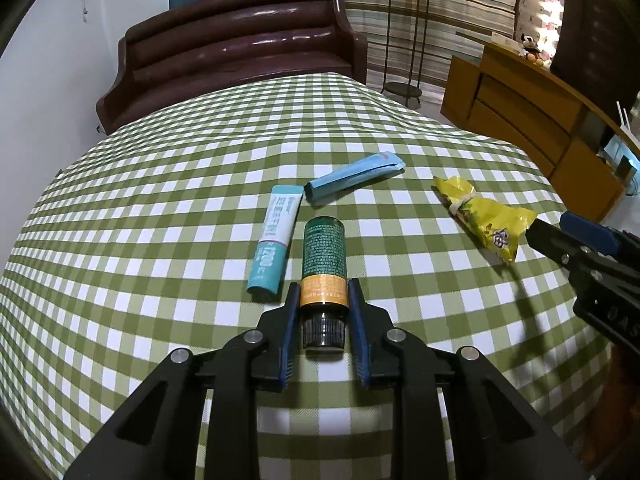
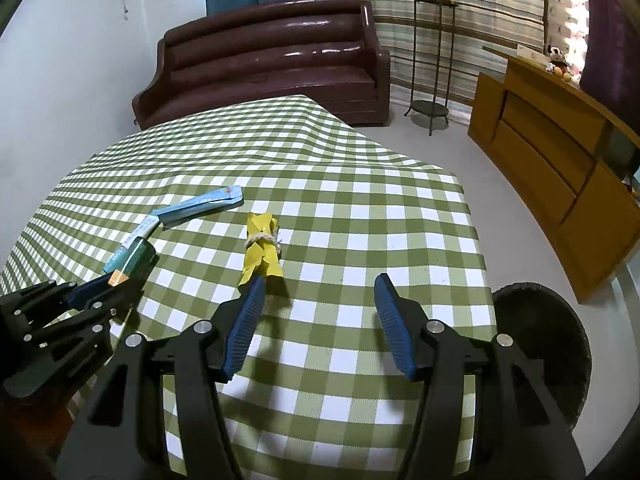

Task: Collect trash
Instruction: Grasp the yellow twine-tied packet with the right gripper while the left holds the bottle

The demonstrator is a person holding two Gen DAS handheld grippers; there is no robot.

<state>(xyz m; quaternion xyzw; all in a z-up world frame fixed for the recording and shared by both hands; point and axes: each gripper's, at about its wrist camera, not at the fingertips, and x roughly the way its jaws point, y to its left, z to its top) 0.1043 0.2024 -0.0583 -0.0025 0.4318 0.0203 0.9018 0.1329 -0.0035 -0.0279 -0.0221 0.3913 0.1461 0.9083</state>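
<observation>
My left gripper [image 1: 324, 288] is shut on a small green bottle [image 1: 323, 256] with an orange band and black cap, held at the cap end over the checked tablecloth [image 1: 160, 240]. A white and teal tube [image 1: 276, 236] lies just left of the bottle, and a light blue packet [image 1: 354, 178] lies beyond it. A crumpled yellow wrapper [image 1: 486, 220] tied with string lies to the right. In the right wrist view my right gripper [image 2: 322, 282] is open, its left finger next to the wrapper's [image 2: 262, 250] near end. The bottle [image 2: 134, 260] and left gripper [image 2: 108, 284] show at left.
A dark round bin [image 2: 560, 344] stands on the floor off the table's right edge. A brown sofa [image 2: 264, 64] stands behind the table. A wooden cabinet [image 2: 560, 168] runs along the right wall, and a metal plant stand [image 2: 430, 60] stands in the far corner.
</observation>
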